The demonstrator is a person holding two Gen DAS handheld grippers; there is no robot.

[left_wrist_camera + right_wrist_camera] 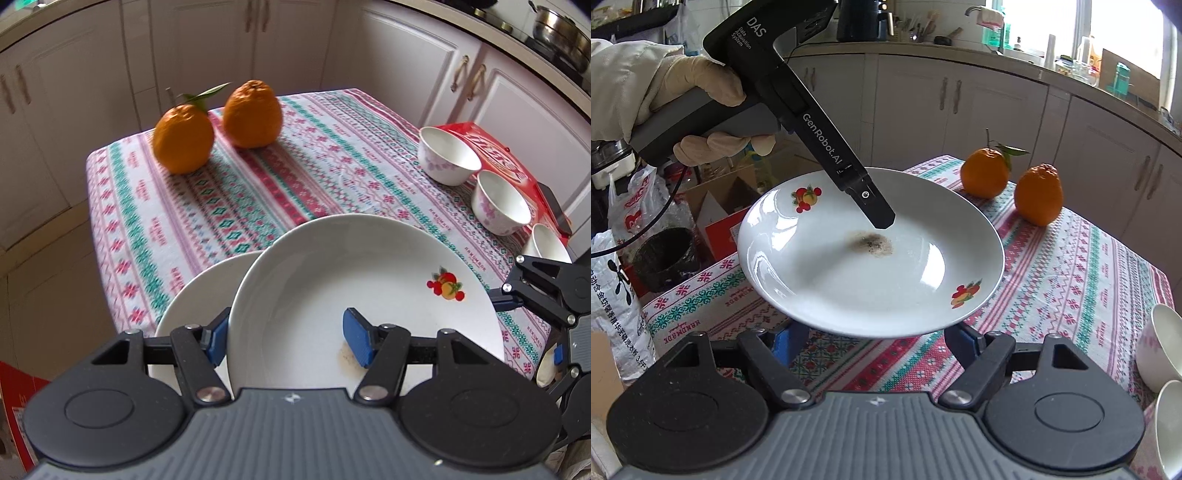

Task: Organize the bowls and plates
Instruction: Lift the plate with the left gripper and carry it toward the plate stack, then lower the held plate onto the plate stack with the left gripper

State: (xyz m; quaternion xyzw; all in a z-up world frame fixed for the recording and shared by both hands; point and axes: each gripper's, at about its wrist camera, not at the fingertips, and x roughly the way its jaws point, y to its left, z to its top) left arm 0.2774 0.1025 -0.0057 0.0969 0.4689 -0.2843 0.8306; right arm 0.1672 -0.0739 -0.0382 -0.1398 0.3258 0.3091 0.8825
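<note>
I count two plates in my left wrist view. The fruit-print plate (365, 291) fills the lower centre, lifted and tilted. A second plain plate (207, 291) lies partly under it at lower left, on the patterned desk (258, 177). My left hand-held gripper (291, 338) has its blue pads astride the printed plate's near rim, one outside and one inside, with a wide gap between them; I cannot tell whether they actually clamp it.

In the right wrist view the same plate (871, 251) sits mid-frame with a brown stain at its centre. My right hand-held gripper (875, 343) is spread open just below its near edge.

There are three small floral bowls (448, 155) at the right edge of the left view, beside a red box (495, 151); the third is cut off by the gripper. Two oranges (183, 138) stand near each other at the upper left.
</note>
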